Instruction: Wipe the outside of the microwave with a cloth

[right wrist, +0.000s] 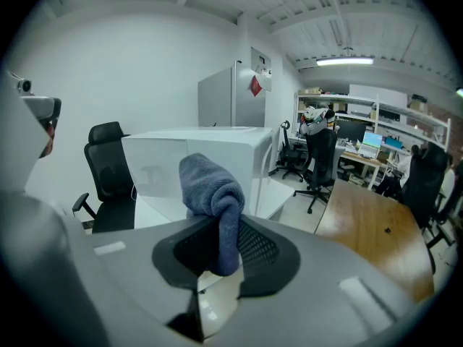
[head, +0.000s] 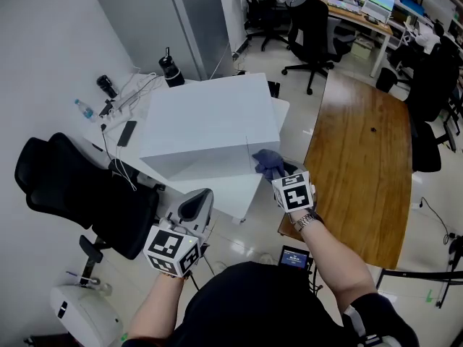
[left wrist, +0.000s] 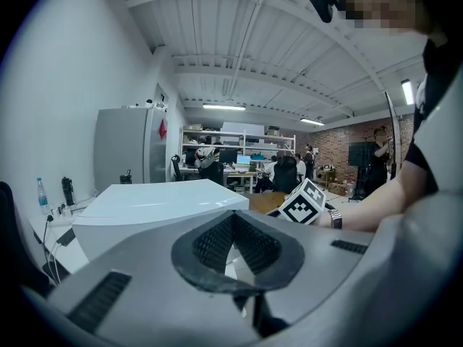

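Observation:
A white box-shaped microwave (head: pixel 210 121) stands on a white table (head: pixel 239 194). My right gripper (head: pixel 278 170) is shut on a bunched blue-grey cloth (head: pixel 268 161) just off the microwave's near right corner. In the right gripper view the cloth (right wrist: pixel 210 186) sticks up from between the jaws of that gripper (right wrist: pixel 226 248), with the microwave (right wrist: pixel 249 150) close behind it. My left gripper (head: pixel 201 195) hangs lower, in front of the table, shut and empty. The left gripper view has this gripper (left wrist: pixel 233 244) pointing at the microwave (left wrist: pixel 155 201) from a short way off.
A black office chair (head: pixel 79 186) stands left of the table. Cables, a phone (head: pixel 126 132), a water bottle (head: pixel 85 108) and a black flask (head: pixel 170 69) lie behind the microwave. A wooden table (head: pixel 362 172) is on the right, a grey cabinet (head: pixel 166 13) behind.

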Demonstrator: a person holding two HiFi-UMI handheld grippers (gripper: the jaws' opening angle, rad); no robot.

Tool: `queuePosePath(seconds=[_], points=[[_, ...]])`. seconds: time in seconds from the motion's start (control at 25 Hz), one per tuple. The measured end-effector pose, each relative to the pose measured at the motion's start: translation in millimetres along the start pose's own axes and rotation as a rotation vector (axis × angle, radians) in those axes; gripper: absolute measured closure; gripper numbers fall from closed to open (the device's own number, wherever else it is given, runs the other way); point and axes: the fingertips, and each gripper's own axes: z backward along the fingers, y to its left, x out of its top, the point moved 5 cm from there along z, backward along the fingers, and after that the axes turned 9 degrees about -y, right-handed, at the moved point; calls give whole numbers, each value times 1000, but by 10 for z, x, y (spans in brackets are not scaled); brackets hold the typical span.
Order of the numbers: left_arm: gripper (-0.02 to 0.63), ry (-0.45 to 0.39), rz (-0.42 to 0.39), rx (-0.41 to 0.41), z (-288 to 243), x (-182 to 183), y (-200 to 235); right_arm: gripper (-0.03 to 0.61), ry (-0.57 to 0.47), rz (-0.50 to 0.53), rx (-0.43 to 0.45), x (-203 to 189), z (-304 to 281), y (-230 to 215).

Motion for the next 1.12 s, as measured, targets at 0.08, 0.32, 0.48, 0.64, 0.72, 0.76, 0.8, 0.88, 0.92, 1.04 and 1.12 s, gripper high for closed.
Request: queuePosePath(seconds=[0.08, 0.32, 0.48, 0.64, 0.72, 0.76, 0.8, 0.88, 0.92, 1.04, 1.12], points=[[609, -2, 0, 5, -2, 4, -30, 505, -3, -2, -9, 11, 31, -64], [609, -7, -3, -3, -53, -6, -145, 505, -36, 7, -14, 117, 175, -164], [609, -13, -3, -21, -121, -4, -232, 505, -64, 14, -5, 214, 321, -188], [609, -18, 1, -43, -204, -13, -308, 505, -86, 20, 23, 312, 448, -171], [607, -21, 7, -55, -243, -1, -337, 505, -93, 26, 51, 373, 522, -137], [607, -24, 10, -63, -263, 9, -354, 505, -97, 30, 70, 404, 562, -115], [606, -27, 13, -73, -285, 18, -371, 505, -102, 33, 94, 435, 602, -87], [598, -33, 16, -93, -331, 35, -393, 505, -121, 41, 158, 505, 680, -9], [586, -35, 16, -102, -350, 43, -396, 505, -135, 48, 196, 546, 718, 45], [527, -41, 19, -135, -380, 66, -391, 505, -179, 86, 306, 673, 814, 232], [476, -45, 19, -158, -388, 83, -387, 505, -205, 117, 383, 759, 869, 355]])
